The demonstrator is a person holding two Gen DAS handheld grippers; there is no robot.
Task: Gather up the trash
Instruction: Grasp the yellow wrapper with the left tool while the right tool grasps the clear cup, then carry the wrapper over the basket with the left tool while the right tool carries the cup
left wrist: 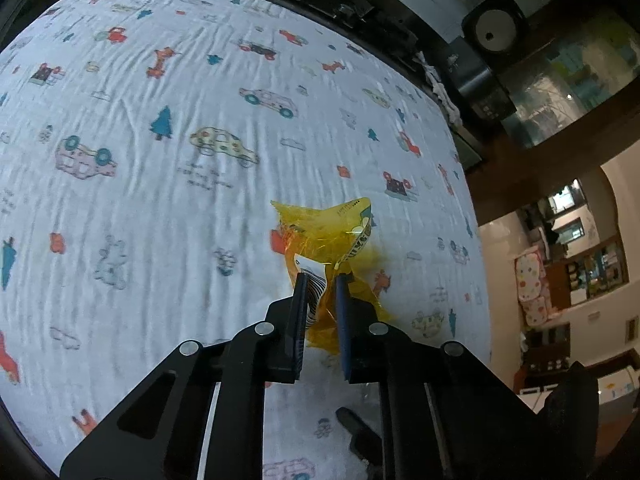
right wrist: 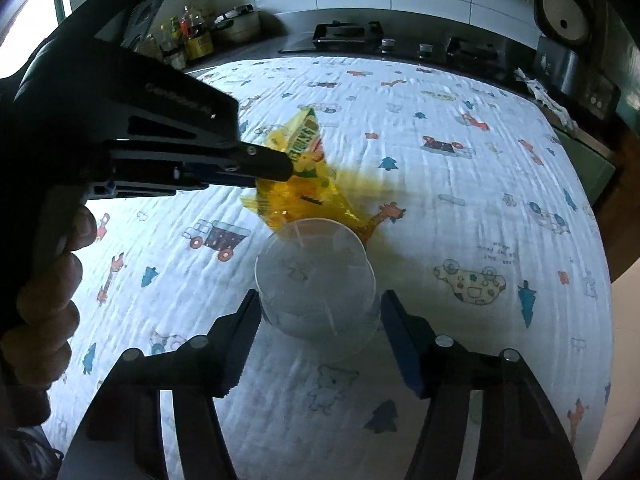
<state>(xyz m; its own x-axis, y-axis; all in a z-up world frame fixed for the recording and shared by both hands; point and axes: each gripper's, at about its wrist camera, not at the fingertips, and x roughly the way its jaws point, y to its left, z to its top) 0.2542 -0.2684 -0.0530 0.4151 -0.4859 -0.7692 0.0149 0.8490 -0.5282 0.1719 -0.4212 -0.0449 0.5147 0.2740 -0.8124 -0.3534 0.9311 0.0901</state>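
A crumpled yellow see-through wrapper [left wrist: 320, 236] lies on the printed cloth [left wrist: 160, 200]. My left gripper [left wrist: 323, 284] is shut on its near end, with the printed flap pinched between the pads. In the right wrist view the same left gripper [right wrist: 280, 170] comes in from the left, held by a hand [right wrist: 48, 280], with the wrapper [right wrist: 304, 196] bunched at its tips. Just in front of the wrapper stands a clear plastic cup [right wrist: 316, 280]. My right gripper [right wrist: 320, 304] straddles the cup, with both pads against its sides.
A white cloth [right wrist: 480, 200] printed with cars, trees and animals covers the counter. Behind it are a gas hob [right wrist: 348, 34], bottles and a pot [right wrist: 192, 36] at the back left, and a dark appliance [right wrist: 568, 12] at the back right. The cloth's right edge drops off.
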